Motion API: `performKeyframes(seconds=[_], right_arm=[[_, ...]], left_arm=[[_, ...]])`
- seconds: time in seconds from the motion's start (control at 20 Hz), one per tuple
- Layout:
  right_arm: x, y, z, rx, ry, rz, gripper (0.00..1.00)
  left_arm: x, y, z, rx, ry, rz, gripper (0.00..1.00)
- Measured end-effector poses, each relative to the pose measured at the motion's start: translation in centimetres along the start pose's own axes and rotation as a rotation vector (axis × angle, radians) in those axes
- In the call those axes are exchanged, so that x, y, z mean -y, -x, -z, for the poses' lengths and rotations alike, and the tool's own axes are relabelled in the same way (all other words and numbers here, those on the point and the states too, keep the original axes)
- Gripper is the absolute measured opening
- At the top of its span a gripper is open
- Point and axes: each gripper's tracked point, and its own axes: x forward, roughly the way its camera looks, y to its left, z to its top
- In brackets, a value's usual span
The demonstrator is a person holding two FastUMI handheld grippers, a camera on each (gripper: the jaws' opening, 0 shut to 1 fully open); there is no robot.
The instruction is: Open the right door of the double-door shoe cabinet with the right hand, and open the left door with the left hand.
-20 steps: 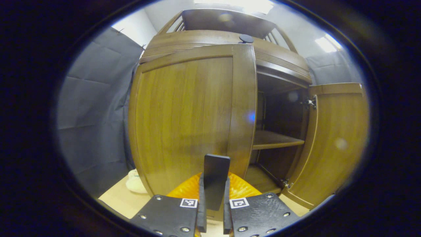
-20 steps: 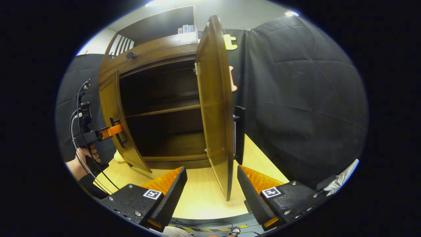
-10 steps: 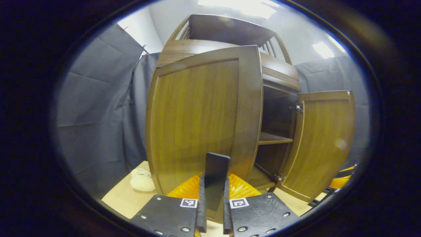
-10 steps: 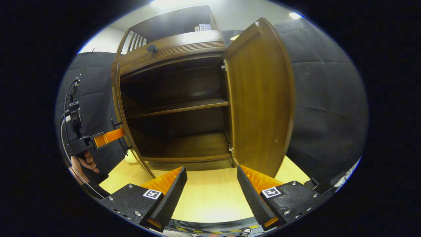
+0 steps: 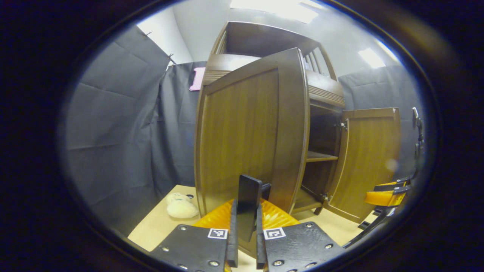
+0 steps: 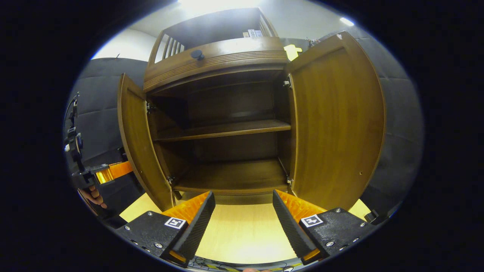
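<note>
The brown wooden shoe cabinet (image 6: pixel 215 62) stands with both doors swung out. In the left gripper view the left door (image 5: pixel 245 128) is close in front, and its dark upright handle (image 5: pixel 249 194) is pinched between the fingers of my left gripper (image 5: pixel 246 211), which is shut on it. The right door (image 5: pixel 368 162) hangs wide open beyond, with the right gripper (image 5: pixel 385 194) near its lower edge. In the right gripper view my right gripper (image 6: pixel 244 196) is open and holds nothing, facing the cabinet's dark inside between the left door (image 6: pixel 138 143) and the right door (image 6: pixel 336 121).
A shelf (image 6: pixel 227 130) crosses the cabinet's inside. A black knob (image 6: pixel 197 54) sits on the cabinet's top band. A white soft thing (image 5: pixel 181 206) lies on the light wooden floor (image 6: pixel 242 230) left of the cabinet. A hand (image 6: pixel 92 194) holds the left gripper (image 6: pixel 109 172).
The left door has swung further out with my left gripper shut on its handle. My right gripper has drawn back from the right door's edge and turned toward the cabinet's inside.
</note>
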Motion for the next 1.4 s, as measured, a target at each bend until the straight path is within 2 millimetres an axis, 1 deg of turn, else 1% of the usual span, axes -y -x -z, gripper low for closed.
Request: performKeyframes(seconds=[0.1,0.15,0.2,0.25,0.35,0.4,0.45,0.5,0.55,0.6,0.7,0.75,0.8,1.0,1.05,1.1,1.15,1.2,1.3,1.4], right_arm=[[-0.4,-0.4,0.0,-0.008,0.010,-0.008,0.95],[-0.5,-0.5,0.1,-0.011,0.015,-0.013,0.92],[-0.7,-0.6,0.1,-0.014,0.017,-0.017,0.95],[-0.8,-0.7,0.2,-0.017,0.019,-0.021,0.92],[-1.0,-0.9,0.2,-0.020,0.018,-0.025,0.92],[-1.2,-1.0,0.2,-0.022,0.015,-0.028,0.92],[-1.3,-1.1,0.2,-0.022,0.012,-0.031,0.92],[-1.5,-1.1,0.2,-0.024,0.011,-0.035,0.92],[-1.6,-1.2,0.3,-0.027,0.010,-0.037,0.92],[-1.7,-1.2,0.2,-0.030,0.010,-0.039,0.92],[-1.8,-1.3,0.2,-0.034,0.003,-0.042,0.92],[-1.9,-1.4,0.3,-0.039,-0.001,-0.043,0.92],[-1.9,-1.4,0.3,-0.043,-0.004,-0.042,0.92],[-1.7,-1.1,-0.1,-0.046,0.005,-0.032,0.92],[-1.7,-1.1,-0.2,-0.045,0.011,-0.030,0.92],[-1.5,-1.1,-0.3,-0.046,0.015,-0.028,0.92],[-1.4,-1.0,-0.4,-0.049,0.016,-0.028,0.92],[-1.3,-1.1,-0.4,-0.050,0.016,-0.026,0.92],[-0.9,-1.1,-0.8,-0.046,0.012,-0.021,0.92],[-0.5,-1.2,-1.1,-0.039,0.012,-0.016,0.92]], left_arm=[[-1.5,0.6,0.2,0.005,0.016,-0.013,0.20],[-2.2,1.1,0.3,0.006,0.019,-0.023,0.19],[-2.8,1.5,0.1,0.007,0.022,-0.033,0.12],[-3.2,2.2,-0.2,0.008,0.017,-0.043,0.12],[-5.7,3.1,-0.4,0.017,-0.011,-0.084,0.08],[-6.9,3.9,-0.1,0.020,-0.017,-0.094,0.05],[-8.1,4.6,0.0,0.027,-0.008,-0.105,0.05],[-9.6,5.0,0.0,0.035,0.006,-0.108,0.10],[-10.9,5.3,-0.2,0.045,0.019,-0.104,0.10],[-12.5,5.6,-0.2,0.048,0.026,-0.092,0.10],[-14.7,6.6,-0.2,0.059,0.001,-0.065,0.07],[-16.0,6.7,-0.5,0.068,-0.007,-0.056,0.06],[-17.2,6.9,-0.5,0.069,-0.003,-0.045,0.10],[-21.5,7.4,0.2,0.056,0.015,-0.028,0.10],[-21.8,7.5,0.7,0.045,0.026,-0.010,0.10],[-21.5,7.4,1.1,0.035,0.035,0.006,0.06],[-21.2,7.3,1.6,0.028,0.033,0.011,0.10],[-21.1,7.3,2.0,0.019,0.021,0.006,0.07],[-20.9,7.9,1.8,0.019,-0.001,-0.019,0.07],[-21.2,9.2,1.2,0.039,0.002,-0.073,0.06]])
